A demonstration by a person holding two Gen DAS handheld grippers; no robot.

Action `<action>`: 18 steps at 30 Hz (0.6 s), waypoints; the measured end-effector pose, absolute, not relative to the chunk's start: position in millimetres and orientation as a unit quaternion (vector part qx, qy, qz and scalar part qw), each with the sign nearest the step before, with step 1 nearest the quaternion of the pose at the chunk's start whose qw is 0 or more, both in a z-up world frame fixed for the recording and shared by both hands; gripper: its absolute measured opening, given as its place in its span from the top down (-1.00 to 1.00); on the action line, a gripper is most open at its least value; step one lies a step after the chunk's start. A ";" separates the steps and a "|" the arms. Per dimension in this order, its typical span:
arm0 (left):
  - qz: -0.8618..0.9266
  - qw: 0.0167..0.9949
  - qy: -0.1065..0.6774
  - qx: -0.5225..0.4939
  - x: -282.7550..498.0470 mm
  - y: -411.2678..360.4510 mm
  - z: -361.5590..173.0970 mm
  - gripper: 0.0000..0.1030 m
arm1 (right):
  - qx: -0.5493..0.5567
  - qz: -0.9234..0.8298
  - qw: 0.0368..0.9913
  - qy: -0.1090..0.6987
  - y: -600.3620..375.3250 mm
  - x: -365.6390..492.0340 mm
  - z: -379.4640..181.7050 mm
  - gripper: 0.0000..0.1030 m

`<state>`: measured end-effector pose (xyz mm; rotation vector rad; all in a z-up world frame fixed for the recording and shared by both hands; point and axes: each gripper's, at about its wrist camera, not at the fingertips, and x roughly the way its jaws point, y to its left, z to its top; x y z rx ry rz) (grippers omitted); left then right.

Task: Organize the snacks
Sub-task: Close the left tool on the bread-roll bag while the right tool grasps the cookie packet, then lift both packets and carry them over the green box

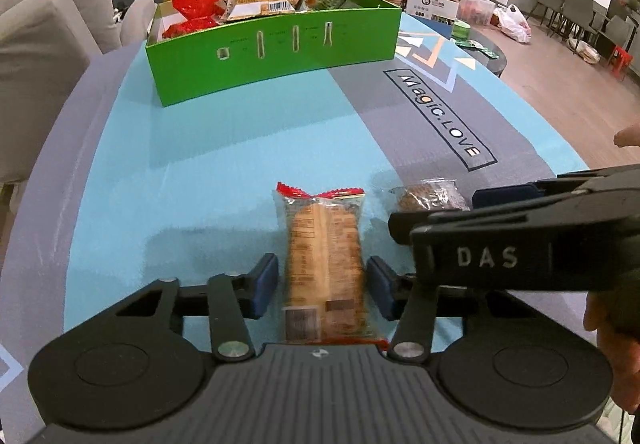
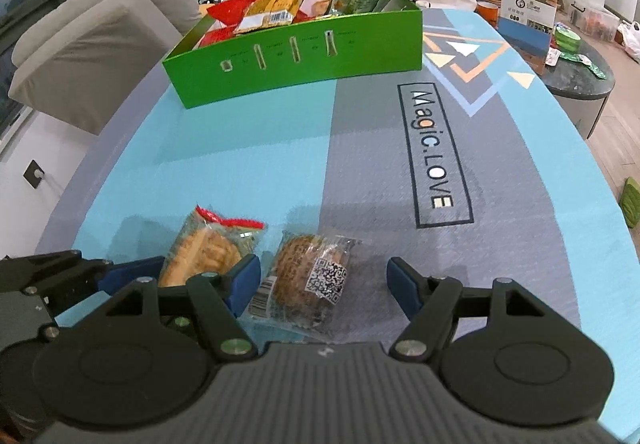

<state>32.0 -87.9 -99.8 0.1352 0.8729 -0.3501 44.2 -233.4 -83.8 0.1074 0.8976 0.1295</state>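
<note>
A long clear packet of tan biscuits (image 1: 325, 268) with a red top seal lies on the blue table mat between the pads of my left gripper (image 1: 322, 286). The jaws stand open with a small gap on each side. The packet also shows in the right wrist view (image 2: 204, 256). A clear packet with a round brown cake and a QR label (image 2: 316, 280) lies between the wide-open pads of my right gripper (image 2: 323, 286); it also shows in the left wrist view (image 1: 428, 196). A green box (image 1: 276, 52) full of snack packets stands at the far side of the mat, and in the right view (image 2: 304, 60).
The right gripper's black body (image 1: 520, 240) crosses the left view at right. A grey sofa (image 2: 92, 56) stands left of the table. A dark round side table (image 2: 580, 80) with boxes is at far right. Plants line the back wall.
</note>
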 end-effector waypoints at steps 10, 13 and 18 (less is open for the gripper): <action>-0.148 0.895 0.418 0.047 38.3 -75.4 -98.2 0.34 | 0.047 0.061 0.902 0.425 -234.7 43.0 -82.9 0.09; -0.142 0.897 0.417 0.038 40.2 -70.3 -96.1 0.34 | 0.048 0.061 0.904 0.421 -234.3 43.2 -82.2 0.11; -0.137 0.904 0.405 0.030 43.6 -65.2 -87.2 0.34 | 0.053 0.066 0.909 0.409 -234.4 43.3 -74.7 0.12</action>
